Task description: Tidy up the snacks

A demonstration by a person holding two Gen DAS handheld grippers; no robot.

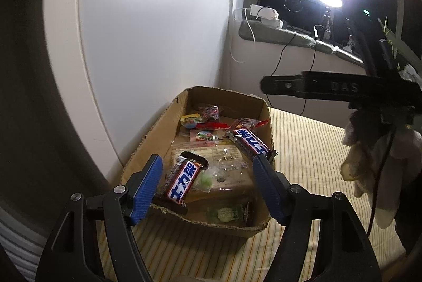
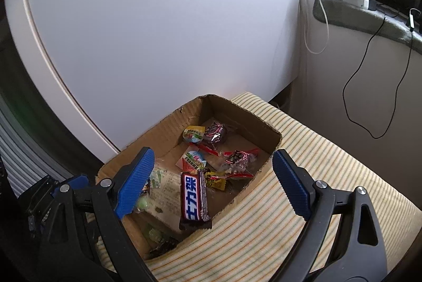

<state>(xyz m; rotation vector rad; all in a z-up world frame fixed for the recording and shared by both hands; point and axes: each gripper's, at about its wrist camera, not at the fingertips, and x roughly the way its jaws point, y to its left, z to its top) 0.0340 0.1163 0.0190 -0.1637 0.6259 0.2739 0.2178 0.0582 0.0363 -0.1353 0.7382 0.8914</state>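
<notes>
1. Both tools are spread wide and carry nothing. The left hand-held gripper hangs just above the near end of the box; the right hand-held gripper hangs over the box's near right wall.
2. The snacks all lie in the box, which sits on a striped bed against a white panel.
3. Just ahead of the left fingers, one chocolate bar leans on the near wall, resting on a clear bread pack. A second bar lies straight ahead between the right fingers, propped against the right wall.
4. Beyond both grippers, at the far end, small candies and dark wrapped sweets lie loose.
5. The step in hand looks like a pick from the box, probably of a bar.
6. To do it well, I would bring the fingers down astride the bar's narrow width, not its length, and close at its middle.
7. Keep the lower finger off the bread pack; its film could get caught in the pinch.
8. Watch the cardboard wall: a finger landing on the rim may tip the box.
</notes>
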